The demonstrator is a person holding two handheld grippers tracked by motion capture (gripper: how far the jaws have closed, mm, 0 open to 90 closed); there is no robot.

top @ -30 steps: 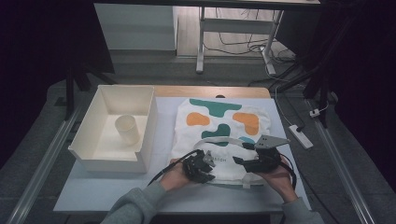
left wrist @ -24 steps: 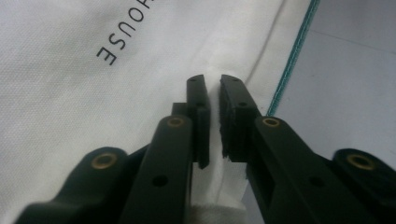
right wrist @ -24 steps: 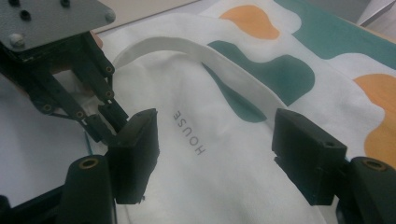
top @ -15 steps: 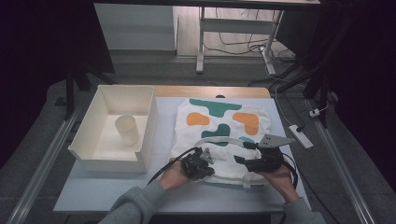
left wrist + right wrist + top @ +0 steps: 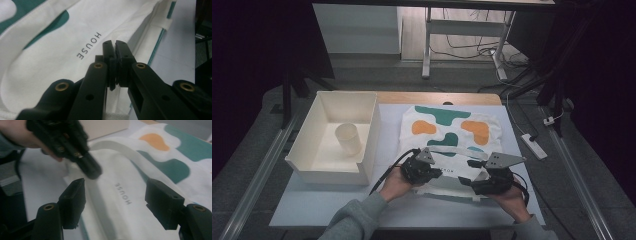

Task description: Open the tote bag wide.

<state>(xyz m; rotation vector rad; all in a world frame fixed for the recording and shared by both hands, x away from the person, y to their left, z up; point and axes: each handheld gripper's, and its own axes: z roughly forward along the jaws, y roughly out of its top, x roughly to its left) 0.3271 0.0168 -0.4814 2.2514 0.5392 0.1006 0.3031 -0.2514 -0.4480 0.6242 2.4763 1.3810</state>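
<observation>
The left gripper (image 5: pixel 430 169) has just closed, its jaws pressed together. The right gripper (image 5: pixel 115 195) stands with jaws wide apart, both held low in the person's hands.

- A white cloth tote bag (image 5: pixel 452 137) lies flat on the pale mat at the right half of the table, just right of the white tray.
- Its face carries teal and orange blobs (image 5: pixel 442 116), and the word "HOUSE" (image 5: pixel 88 46) is printed in dark letters near the person's edge.
- A white strap handle (image 5: pixel 117 148) arches up off the cloth at that near edge.
- A thin teal line (image 5: pixel 156 46) runs along the bag's side seam.
</observation>
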